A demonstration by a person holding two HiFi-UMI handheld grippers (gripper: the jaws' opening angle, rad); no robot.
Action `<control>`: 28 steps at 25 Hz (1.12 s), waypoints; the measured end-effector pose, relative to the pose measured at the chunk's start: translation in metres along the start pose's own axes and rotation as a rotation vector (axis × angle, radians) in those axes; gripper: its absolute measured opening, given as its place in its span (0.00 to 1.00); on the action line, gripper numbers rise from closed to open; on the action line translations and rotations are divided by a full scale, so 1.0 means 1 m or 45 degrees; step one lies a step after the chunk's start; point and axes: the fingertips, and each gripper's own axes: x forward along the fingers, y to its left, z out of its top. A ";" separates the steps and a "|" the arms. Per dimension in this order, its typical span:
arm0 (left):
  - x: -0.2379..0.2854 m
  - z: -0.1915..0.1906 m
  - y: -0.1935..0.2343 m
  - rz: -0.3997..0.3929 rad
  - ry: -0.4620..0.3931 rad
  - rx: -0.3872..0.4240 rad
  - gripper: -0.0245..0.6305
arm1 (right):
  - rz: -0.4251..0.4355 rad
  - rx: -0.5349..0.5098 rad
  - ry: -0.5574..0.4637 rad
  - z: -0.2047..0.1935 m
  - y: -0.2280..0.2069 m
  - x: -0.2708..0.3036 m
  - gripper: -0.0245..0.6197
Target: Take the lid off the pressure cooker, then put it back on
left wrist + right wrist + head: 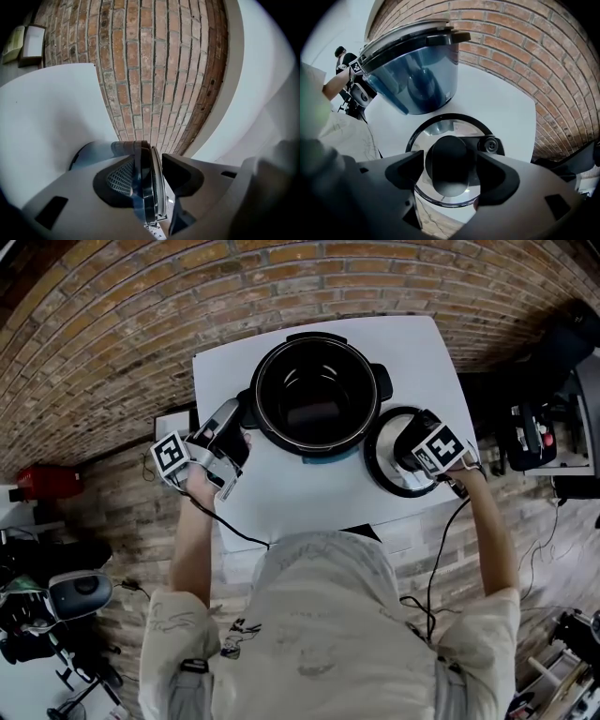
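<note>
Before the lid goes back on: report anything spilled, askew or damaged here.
Nothing stands out. The pressure cooker stands upright and open on the white table, its inside looking empty and dry. The lid lies flat beside it, knob up, with no visible spill, dent or crack.

No legible text, apparently anywhere.

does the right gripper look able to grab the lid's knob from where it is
Probably yes: the right gripper sits over the lid with its open jaws either side of the knob, nothing else between them.
</note>
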 end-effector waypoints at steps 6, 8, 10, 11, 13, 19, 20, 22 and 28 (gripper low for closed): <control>-0.009 0.011 -0.007 0.007 -0.057 0.030 0.37 | -0.053 -0.002 -0.162 0.019 -0.002 -0.033 0.63; -0.015 0.017 -0.009 0.044 -0.109 0.096 0.37 | -0.076 0.032 -0.272 0.028 -0.002 -0.048 0.63; -0.022 0.024 -0.014 0.088 -0.186 0.199 0.37 | -0.088 0.082 -0.431 0.041 -0.001 -0.065 0.61; -0.025 0.027 -0.018 0.108 -0.228 0.270 0.37 | -0.097 0.111 -0.516 0.048 0.001 -0.075 0.61; -0.031 0.030 -0.030 0.154 -0.285 0.464 0.37 | -0.144 0.164 -0.673 0.060 0.002 -0.094 0.61; -0.054 0.030 -0.055 0.461 -0.402 1.184 0.35 | -0.281 0.255 -0.947 0.075 0.009 -0.122 0.61; -0.056 0.028 -0.060 0.495 -0.427 1.295 0.35 | -0.282 0.274 -0.985 0.077 0.010 -0.125 0.61; -0.059 0.023 -0.070 0.564 -0.456 1.518 0.34 | -0.284 0.323 -1.062 0.080 0.011 -0.131 0.61; -0.066 0.003 -0.071 0.732 -0.463 1.899 0.34 | -0.263 0.569 -1.398 0.087 0.007 -0.160 0.58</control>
